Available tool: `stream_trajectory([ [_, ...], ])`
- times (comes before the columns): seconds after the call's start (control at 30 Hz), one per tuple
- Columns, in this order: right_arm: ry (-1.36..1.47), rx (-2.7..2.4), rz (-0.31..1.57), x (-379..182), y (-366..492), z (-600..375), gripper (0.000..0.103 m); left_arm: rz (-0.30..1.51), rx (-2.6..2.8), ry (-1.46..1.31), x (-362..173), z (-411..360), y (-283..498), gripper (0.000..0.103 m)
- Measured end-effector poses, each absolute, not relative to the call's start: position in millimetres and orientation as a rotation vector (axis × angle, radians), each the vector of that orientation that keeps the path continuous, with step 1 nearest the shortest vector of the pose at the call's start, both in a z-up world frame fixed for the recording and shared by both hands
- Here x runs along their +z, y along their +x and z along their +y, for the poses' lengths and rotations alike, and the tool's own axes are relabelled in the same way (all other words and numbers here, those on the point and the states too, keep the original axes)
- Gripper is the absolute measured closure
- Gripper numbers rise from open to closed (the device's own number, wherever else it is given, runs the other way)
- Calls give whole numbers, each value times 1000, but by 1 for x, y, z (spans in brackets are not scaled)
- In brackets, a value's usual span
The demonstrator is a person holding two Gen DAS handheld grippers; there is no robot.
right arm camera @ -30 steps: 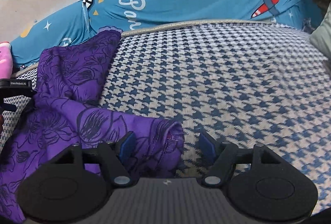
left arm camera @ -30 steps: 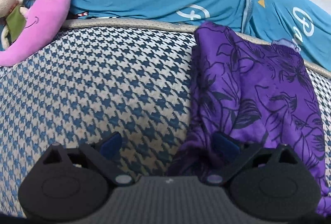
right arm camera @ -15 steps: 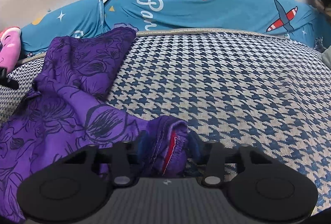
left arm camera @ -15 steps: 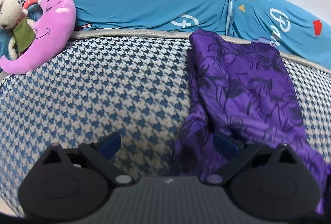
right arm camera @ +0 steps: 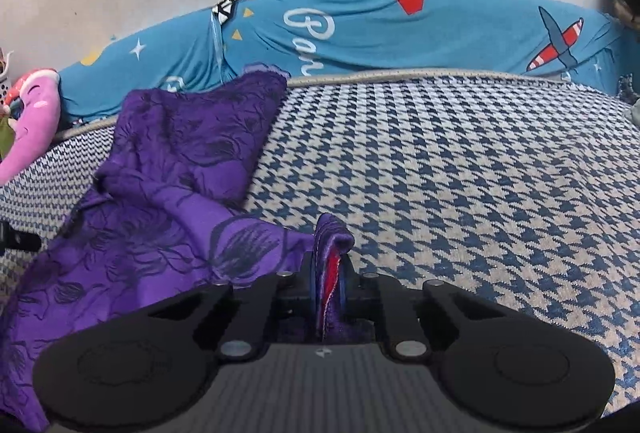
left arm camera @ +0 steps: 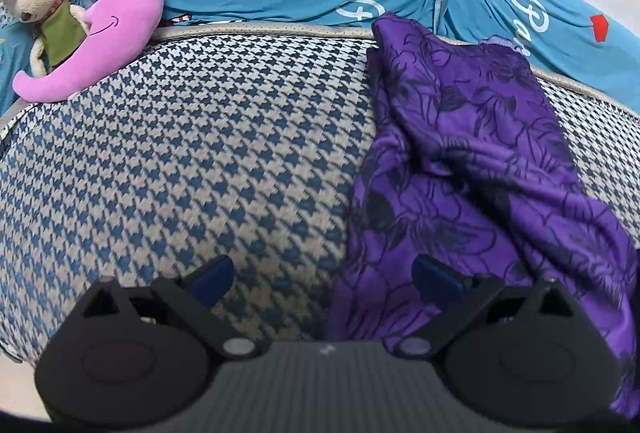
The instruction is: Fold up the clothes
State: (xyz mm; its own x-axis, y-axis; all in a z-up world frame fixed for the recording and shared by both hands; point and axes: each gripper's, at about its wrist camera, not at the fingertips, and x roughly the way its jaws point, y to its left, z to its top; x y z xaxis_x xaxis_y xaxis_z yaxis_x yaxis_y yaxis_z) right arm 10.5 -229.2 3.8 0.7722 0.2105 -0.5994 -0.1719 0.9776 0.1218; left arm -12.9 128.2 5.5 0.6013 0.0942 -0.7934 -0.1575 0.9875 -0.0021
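Step in hand: securing corners. Right tool (right arm camera: 327,283) is clamped on the near corner of the purple garment (right arm camera: 168,169), which lies rumpled across the bed (right arm camera: 460,173). Left tool (left arm camera: 320,279) gapes empty at its near-left hem; it must close there next.

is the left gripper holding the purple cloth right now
No, the left gripper is open, one finger over the checked cover and the other over the purple cloth, nothing pinched between them.
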Motion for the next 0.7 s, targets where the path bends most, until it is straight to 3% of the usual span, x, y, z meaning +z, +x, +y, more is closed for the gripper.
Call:
stream_trajectory([
  [0.7, 110, 520, 497, 56, -64, -164, 91, 924, 198, -108, -10, 155, -51, 3],
])
